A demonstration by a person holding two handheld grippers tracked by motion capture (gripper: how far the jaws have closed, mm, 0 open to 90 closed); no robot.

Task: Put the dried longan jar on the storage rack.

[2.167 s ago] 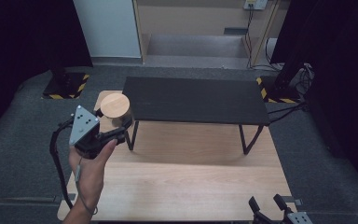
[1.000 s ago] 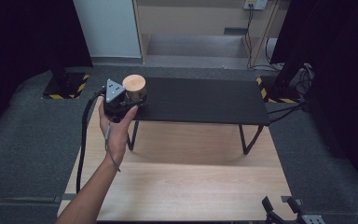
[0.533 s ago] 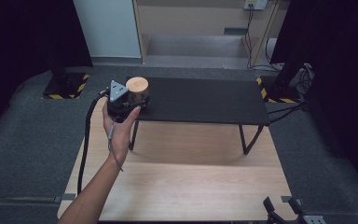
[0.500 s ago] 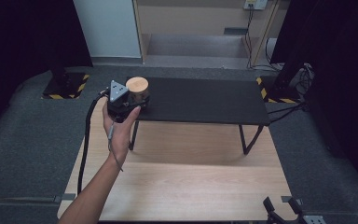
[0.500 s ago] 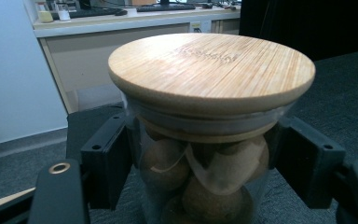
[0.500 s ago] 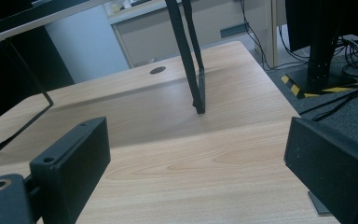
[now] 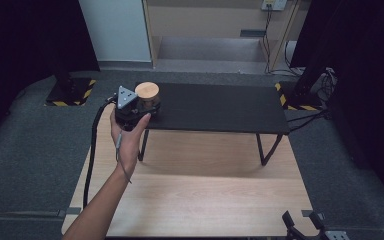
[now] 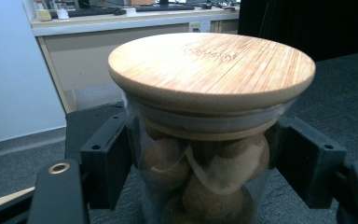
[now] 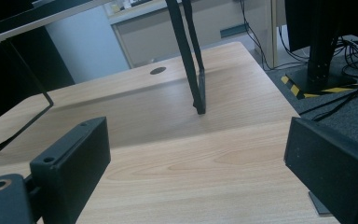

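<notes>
Already set down at left end of black riser shelf [image 7: 220, 107]: glass jar [image 8: 205, 154] with bamboo lid, left tool [image 7: 139, 111] clamped on it; release left. Right tool [image 9: 196, 168] released, idle above desk [image 9: 177, 154].

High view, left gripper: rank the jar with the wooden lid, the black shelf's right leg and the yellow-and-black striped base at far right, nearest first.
From the left gripper:
1. The jar, between its jaws at the black shelf's left end.
2. The shelf's right leg, across the wooden table toward the right.
3. The striped base, on the floor beyond the shelf's right end.
</notes>
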